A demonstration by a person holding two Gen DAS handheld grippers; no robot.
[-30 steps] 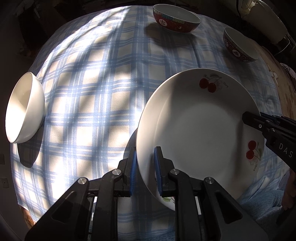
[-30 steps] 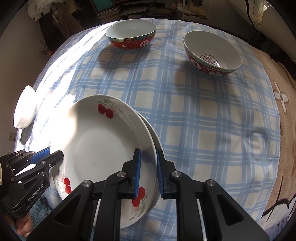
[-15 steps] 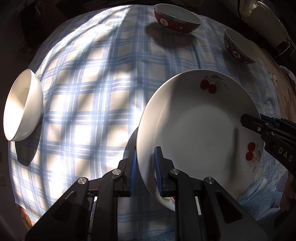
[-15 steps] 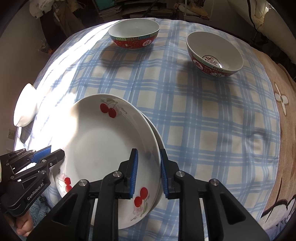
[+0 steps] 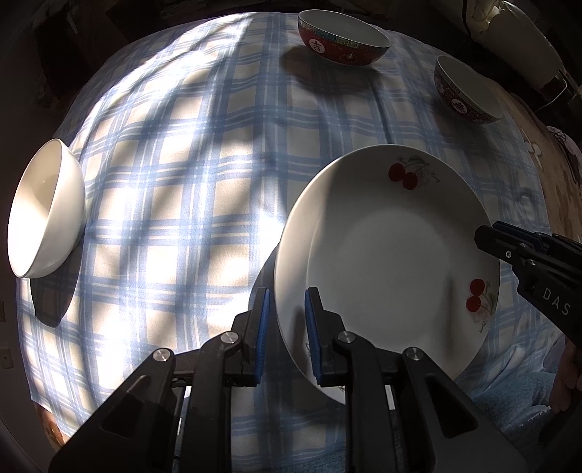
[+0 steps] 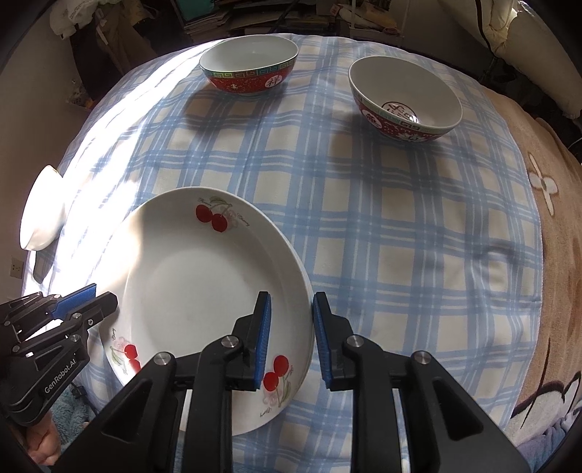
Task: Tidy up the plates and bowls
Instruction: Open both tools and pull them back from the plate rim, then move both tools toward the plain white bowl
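A white cherry-print plate [image 5: 393,262] lies stacked on a second plate on the blue plaid cloth; it also shows in the right wrist view [image 6: 203,291]. My left gripper [image 5: 287,331] straddles the plate's left rim with its jaws slightly apart. My right gripper [image 6: 291,334] straddles the right rim, jaws open. Two red bowls [image 6: 251,69] [image 6: 403,102] stand at the far side. A white bowl [image 5: 43,207] sits at the left edge.
The table [image 6: 363,225] is covered by a plaid cloth, with a brown patterned blanket [image 6: 545,218] on the right. Clutter and books [image 6: 254,18] lie beyond the far edge. A white pillow-like thing [image 5: 523,43] is at the back right.
My right gripper's jaws have opened off the plate's rim. My left gripper's jaws have also parted a little. The plate has settled flat onto the lower plate.
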